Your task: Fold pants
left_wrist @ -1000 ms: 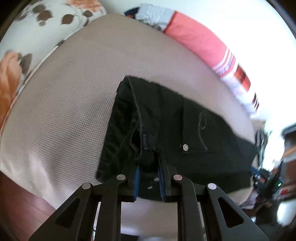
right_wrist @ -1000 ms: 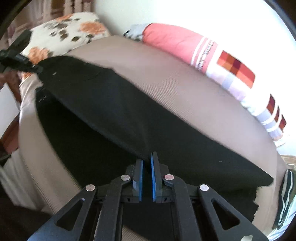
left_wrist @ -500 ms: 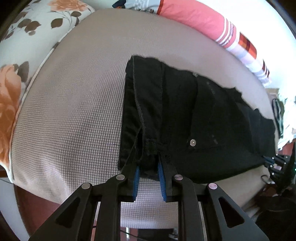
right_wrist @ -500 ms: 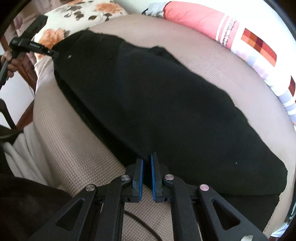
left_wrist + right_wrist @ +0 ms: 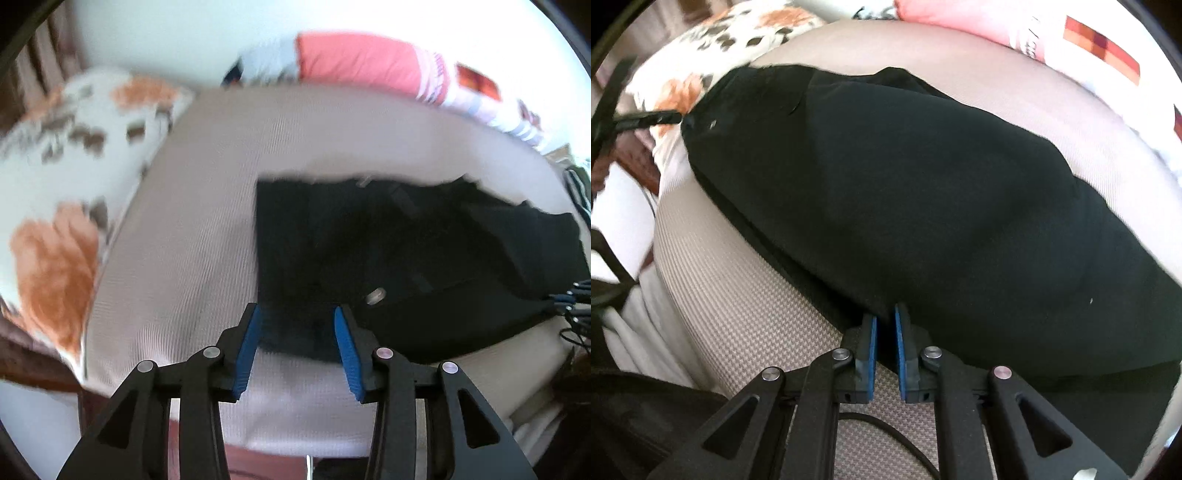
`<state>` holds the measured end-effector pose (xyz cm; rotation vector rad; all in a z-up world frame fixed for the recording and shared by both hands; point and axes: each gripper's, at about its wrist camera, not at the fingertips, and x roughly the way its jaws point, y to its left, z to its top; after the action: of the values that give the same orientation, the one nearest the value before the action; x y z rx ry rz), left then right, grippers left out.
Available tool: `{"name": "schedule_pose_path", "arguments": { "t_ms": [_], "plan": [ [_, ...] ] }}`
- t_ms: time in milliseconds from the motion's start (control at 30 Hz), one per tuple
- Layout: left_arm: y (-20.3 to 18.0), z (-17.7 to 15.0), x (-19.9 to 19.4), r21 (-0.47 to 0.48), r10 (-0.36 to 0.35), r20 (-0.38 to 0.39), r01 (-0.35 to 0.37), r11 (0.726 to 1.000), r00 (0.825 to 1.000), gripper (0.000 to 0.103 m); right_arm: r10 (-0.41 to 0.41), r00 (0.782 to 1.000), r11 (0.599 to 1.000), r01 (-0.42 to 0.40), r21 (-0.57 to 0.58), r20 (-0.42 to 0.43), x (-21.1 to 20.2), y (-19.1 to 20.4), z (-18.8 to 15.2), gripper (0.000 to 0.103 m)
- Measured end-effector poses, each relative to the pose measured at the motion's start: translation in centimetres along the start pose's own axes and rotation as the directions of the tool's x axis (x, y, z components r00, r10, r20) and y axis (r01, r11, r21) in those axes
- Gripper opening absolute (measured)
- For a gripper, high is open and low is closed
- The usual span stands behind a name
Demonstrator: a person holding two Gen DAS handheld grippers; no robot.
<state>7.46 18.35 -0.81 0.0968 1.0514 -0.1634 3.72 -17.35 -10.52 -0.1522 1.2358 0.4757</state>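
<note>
The black pants (image 5: 406, 258) lie folded on the beige bed cover (image 5: 192, 240), waist end with its metal button (image 5: 375, 295) toward the left wrist camera. My left gripper (image 5: 295, 314) hovers at the near waist edge. Its jaws are opening, and the blue pads stand apart without pressing on the cloth between them. In the right wrist view the pants (image 5: 923, 184) spread wide across the bed. My right gripper (image 5: 885, 321) is pinched on the near edge of the upper layer, the jaws just starting to part. The left gripper (image 5: 665, 117) shows at the far waist end.
A floral pillow (image 5: 74, 166) lies at the left end of the bed and a pink striped pillow (image 5: 362, 62) along the far side. A black cable (image 5: 886, 432) runs under the right gripper. White bedding (image 5: 639, 332) hangs over the bed's near edge.
The left gripper has let go of the waistband, widened its jaws and pulled back. The right gripper has come down, and the upper layer now lies flat on the lower one.
</note>
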Motion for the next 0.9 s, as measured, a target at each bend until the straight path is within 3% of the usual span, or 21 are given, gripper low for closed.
{"name": "schedule_pose_path", "arguments": {
  "t_ms": [100,233,433,600,733,767,800,867,900],
  "plan": [
    [-4.1,0.7,-0.9,0.095,-0.095,0.073,0.087,0.992,0.993,0.043,0.033,0.999,0.998,-0.033,0.054,0.01,-0.2,-0.8,0.3,0.009],
    [-10.7,1.3,0.5,0.256,-0.227,0.047,0.208,0.944,0.973,0.043,0.054,0.998,0.994,-0.056,0.09,0.033,-0.7,-1.2,0.4,0.009],
    [-21.0,0.4,2.8,0.483,-0.39,-0.067,0.372,0.793,0.918,0.043,0.07,0.995,0.988,-0.078,0.135,0.064,-1.4,-1.3,0.4,0.009],
    [-26.2,-0.4,3.8,0.567,-0.433,-0.131,0.425,0.706,0.892,0.043,0.078,0.993,0.984,-0.091,0.15,0.091,-2.2,-1.5,0.4,0.009],
    [-29.4,-1.1,4.8,0.604,-0.416,-0.139,0.41,0.683,0.899,0.042,0.092,0.99,0.979,-0.11,0.169,0.11,-2.7,-2.2,0.3,0.009],
    [-30.1,-1.2,5.1,0.606,-0.414,-0.135,0.405,0.685,0.9,0.037,0.096,0.989,0.978,-0.115,0.175,0.115,-2.8,-2.3,0.3,0.01],
    [-30.6,-1.3,5.4,0.602,-0.421,-0.135,0.412,0.684,0.897,0.022,0.1,0.988,0.977,-0.12,0.176,0.119,-2.8,-2.2,0.3,0.011],
    [-31.0,-1.4,5.9,0.6,-0.399,-0.125,0.389,0.699,0.908,0.007,0.103,0.988,0.977,-0.122,0.175,0.116,-2.8,-2.3,0.1,0.012],
    [-30.9,-1.3,6.0,0.594,-0.398,-0.126,0.391,0.703,0.909,0.006,0.11,0.988,0.974,-0.129,0.187,0.112,-2.7,-2.5,0.0,0.013]
  ]
}}
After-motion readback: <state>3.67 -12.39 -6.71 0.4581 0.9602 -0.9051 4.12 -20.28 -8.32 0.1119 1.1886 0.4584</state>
